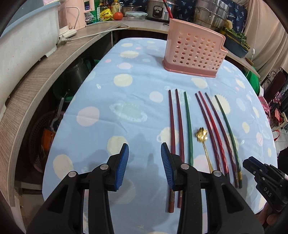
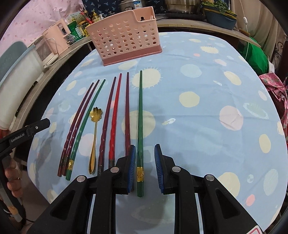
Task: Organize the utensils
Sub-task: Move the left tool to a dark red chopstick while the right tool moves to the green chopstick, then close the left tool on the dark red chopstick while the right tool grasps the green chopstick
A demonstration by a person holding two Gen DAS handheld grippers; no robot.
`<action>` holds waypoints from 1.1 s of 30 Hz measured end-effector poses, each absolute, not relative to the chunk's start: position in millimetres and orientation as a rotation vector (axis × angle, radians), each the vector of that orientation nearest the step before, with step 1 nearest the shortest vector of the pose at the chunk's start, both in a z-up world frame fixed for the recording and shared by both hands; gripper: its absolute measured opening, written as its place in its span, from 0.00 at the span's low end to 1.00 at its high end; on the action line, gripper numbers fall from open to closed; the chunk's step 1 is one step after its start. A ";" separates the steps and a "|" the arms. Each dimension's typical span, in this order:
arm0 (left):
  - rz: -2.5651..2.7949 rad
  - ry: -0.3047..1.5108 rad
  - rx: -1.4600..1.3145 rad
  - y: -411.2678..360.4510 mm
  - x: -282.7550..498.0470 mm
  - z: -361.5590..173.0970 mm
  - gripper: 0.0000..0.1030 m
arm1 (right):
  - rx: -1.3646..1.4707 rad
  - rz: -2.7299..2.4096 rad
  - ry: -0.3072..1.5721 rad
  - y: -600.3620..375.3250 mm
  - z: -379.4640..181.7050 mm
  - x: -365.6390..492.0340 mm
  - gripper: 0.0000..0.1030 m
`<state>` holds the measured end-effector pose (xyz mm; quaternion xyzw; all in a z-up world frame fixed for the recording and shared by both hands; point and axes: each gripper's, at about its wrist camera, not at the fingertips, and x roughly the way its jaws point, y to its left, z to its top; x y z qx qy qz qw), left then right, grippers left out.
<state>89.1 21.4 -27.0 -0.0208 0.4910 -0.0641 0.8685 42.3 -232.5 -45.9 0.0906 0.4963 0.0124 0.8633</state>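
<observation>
Several chopsticks lie side by side on the blue tablecloth: dark red ones, a bright red one and two green ones. A gold flower-shaped spoon lies among them; it also shows in the left wrist view. The pink perforated utensil holder stands at the far side, also in the left wrist view. My right gripper is open, its fingers on either side of the rightmost green chopstick. My left gripper is open and empty, left of the chopsticks.
A wooden counter curves along the left with a white appliance, a power strip, bottles and a tomato. Steel pots and a rice cooker stand behind the holder. A dark tray of greens sits at the back right.
</observation>
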 end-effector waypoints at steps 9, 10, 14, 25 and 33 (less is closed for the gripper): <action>-0.141 1.057 -0.034 17.3 80.8 -38.4 0.36 | 0.173 0.035 1.058 -227.1 -54.8 40.8 0.21; -0.142 1.059 -0.033 17.1 80.1 -39.4 0.36 | 0.173 0.035 1.060 -227.2 -55.9 40.8 0.21; -0.145 1.072 -0.034 15.9 78.3 -42.8 0.36 | 0.170 0.036 1.071 -227.5 -60.3 40.6 0.21; -0.186 1.102 -0.027 7.0 68.0 -48.8 0.36 | 0.106 0.017 1.051 -223.0 -61.9 37.5 0.14; -0.215 1.126 -0.006 -2.2 60.7 -55.4 0.36 | 0.106 0.011 1.046 -224.6 -62.6 37.1 0.10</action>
